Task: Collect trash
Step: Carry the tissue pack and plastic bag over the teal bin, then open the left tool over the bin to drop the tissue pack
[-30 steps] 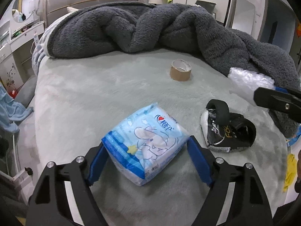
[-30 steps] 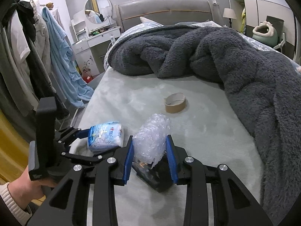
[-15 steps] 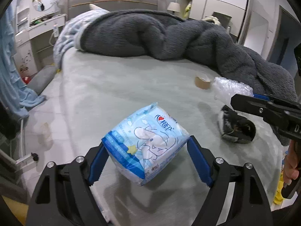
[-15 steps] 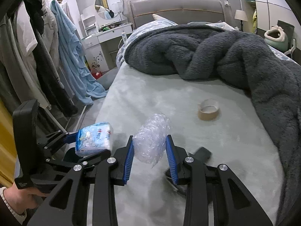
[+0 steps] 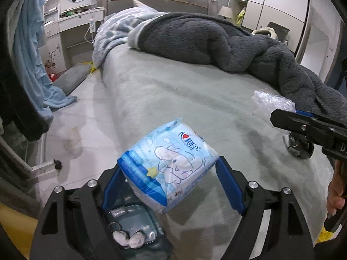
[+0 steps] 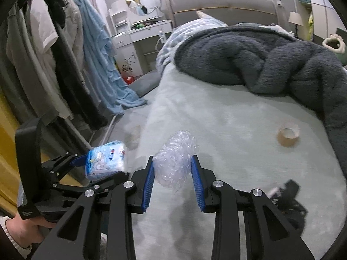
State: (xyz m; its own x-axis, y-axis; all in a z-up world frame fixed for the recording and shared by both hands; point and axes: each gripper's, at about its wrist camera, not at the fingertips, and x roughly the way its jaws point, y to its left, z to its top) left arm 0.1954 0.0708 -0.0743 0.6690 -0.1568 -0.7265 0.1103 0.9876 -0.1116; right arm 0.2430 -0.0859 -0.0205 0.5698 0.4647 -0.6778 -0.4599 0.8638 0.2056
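My left gripper (image 5: 169,164) is shut on a blue-and-white tissue pack (image 5: 173,162), held in the air over the bed's left edge. Under it a dark bin (image 5: 134,225) shows crumpled white bits inside. The same pack (image 6: 106,160) appears at the lower left of the right wrist view. My right gripper (image 6: 172,158) is shut on a wad of clear bubble wrap (image 6: 176,158), above the pale green bed cover (image 6: 227,119). The left wrist view catches that bubble wrap (image 5: 269,103) at its right edge. A brown tape roll (image 6: 288,133) lies on the bed.
A black strap-like item (image 6: 290,197) lies on the bed at the near right. A dark grey fleece blanket (image 6: 260,60) is heaped across the far side. Clothes (image 6: 65,54) hang on a rack to the left, above the floor (image 5: 71,134). A person's hands hold both grippers.
Both grippers have swung left with their loads, from over the bed toward its left edge. The bin has come into view under the left gripper. Tape roll and black item have slid right.
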